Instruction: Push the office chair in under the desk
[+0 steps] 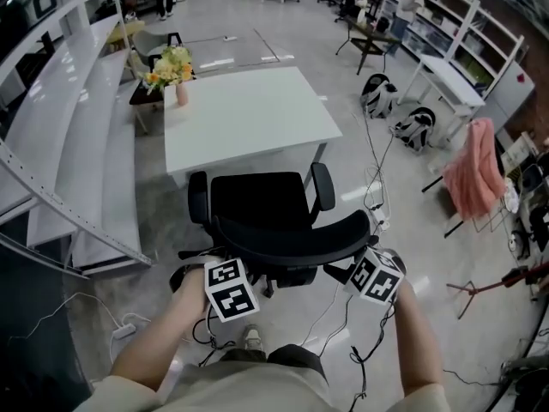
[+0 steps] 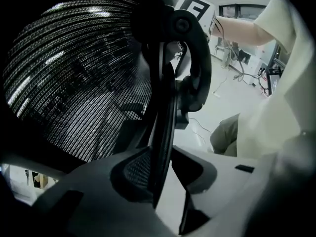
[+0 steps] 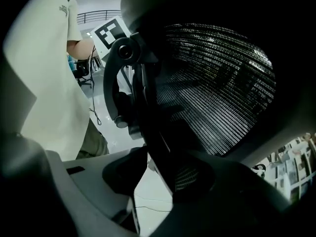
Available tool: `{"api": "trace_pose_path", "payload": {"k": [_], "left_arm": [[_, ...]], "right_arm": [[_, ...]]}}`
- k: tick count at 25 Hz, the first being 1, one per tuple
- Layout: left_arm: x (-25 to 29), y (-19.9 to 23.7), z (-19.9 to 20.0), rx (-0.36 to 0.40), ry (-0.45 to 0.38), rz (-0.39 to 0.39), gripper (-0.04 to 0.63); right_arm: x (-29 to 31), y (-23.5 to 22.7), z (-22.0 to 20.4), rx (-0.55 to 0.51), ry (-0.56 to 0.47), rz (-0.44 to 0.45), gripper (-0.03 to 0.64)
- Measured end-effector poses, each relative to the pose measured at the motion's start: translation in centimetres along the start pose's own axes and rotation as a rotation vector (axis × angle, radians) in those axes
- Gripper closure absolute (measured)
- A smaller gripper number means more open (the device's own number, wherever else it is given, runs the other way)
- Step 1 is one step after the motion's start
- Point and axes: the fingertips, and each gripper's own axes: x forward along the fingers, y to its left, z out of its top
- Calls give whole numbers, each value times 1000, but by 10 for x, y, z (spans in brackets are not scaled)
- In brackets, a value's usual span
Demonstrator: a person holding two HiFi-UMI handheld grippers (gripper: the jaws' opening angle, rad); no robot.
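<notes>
A black mesh office chair [image 1: 257, 202] stands on the shiny grey floor [image 1: 257, 45], at 6 o'clock from the white square counter [image 1: 249, 114]. The front of its seat is right by the near edge of the counter. Its 2 armrests point at 12 o'clock, toward the counter.

The chair's curved back [image 1: 292, 233] faces the person. The left tongs [image 1: 220, 269] are at the 8 o'clock end of that back. The right tongs [image 1: 364, 254] are at the 4 o'clock end.

In the left gripper view, the left tongs [image 2: 159, 181] pinch the thin black rim [image 2: 165, 132] of the chair back. The mesh [image 2: 74, 83] fills the picture at 10 o'clock.

In the right gripper view, the right tongs [image 3: 157, 177] pinch the black rim [image 3: 150, 127] too. The mesh [image 3: 212, 83] sits at 2 o'clock.

Yellow flowers in a pink vase [image 1: 171, 69] stand on the counter's far corner, at 11 o'clock. A pink cloth [image 1: 476, 178] hangs at 3 o'clock from the chair. 2 black and white bags [image 1: 377, 97] lie on the floor at 2 o'clock.
</notes>
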Motion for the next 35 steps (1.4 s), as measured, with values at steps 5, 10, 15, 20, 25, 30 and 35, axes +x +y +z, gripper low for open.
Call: {"api": "trace_pose_path", "payload": {"k": [5, 10, 15, 20, 25, 30, 35], "left_arm": [[4, 21, -2, -5, -9, 34, 469], [9, 38, 3, -15, -16, 61, 469], [15, 57, 5, -11, -21, 84, 465], [21, 82, 7, -51, -10, 78, 463], [31, 108, 19, -89, -5, 88, 463], [41, 137, 29, -114, -6, 108, 463], [50, 174, 29, -147, 11, 121, 462]], "right_arm": [[10, -21, 7, -15, 3, 17, 468], [15, -43, 9, -31, 4, 27, 465], [20, -61, 11, -43, 4, 57, 468], [29, -87, 17, -75, -29, 46, 468], [35, -123, 17, -107, -33, 52, 465], [43, -160, 20, -140, -57, 55, 462], [55, -196, 30, -172, -77, 65, 463]]}}
